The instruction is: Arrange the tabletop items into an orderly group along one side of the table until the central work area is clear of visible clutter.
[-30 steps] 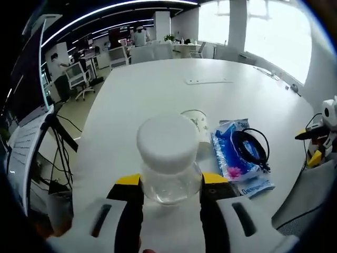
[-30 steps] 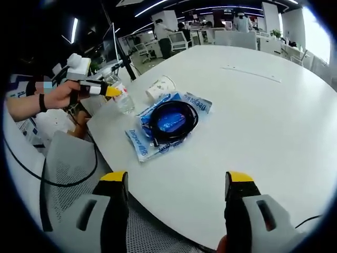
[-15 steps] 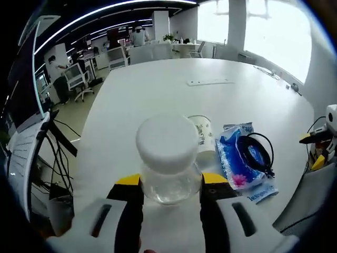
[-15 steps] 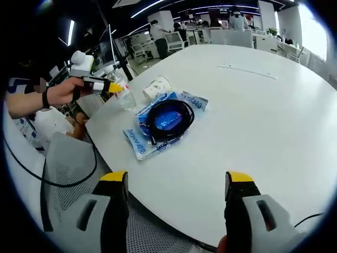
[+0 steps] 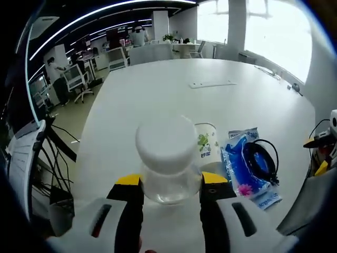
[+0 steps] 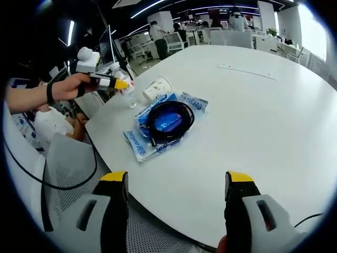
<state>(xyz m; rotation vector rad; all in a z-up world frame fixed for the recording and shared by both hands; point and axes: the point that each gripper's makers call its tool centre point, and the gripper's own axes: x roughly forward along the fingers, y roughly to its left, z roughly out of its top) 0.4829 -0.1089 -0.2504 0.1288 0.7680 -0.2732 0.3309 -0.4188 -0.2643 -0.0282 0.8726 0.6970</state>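
The left gripper (image 5: 169,192) clamps its yellow-tipped jaws on the clear body of a white-capped bottle (image 5: 167,163), held upright between them near the bench (image 5: 158,89) edge; whether the base touches the top cannot be told. Just beyond the bottle, to its right, a paper cup (image 5: 206,143) lies on its side, and next along the same edge a blue wipes pack (image 5: 239,171) carries a coiled black cable (image 5: 261,159). The bottle thus sits beside the group it would likely join. The right gripper (image 6: 176,208) hangs over the near edge with jaws spread wide and empty, pack and cable ahead and to its left, well apart.
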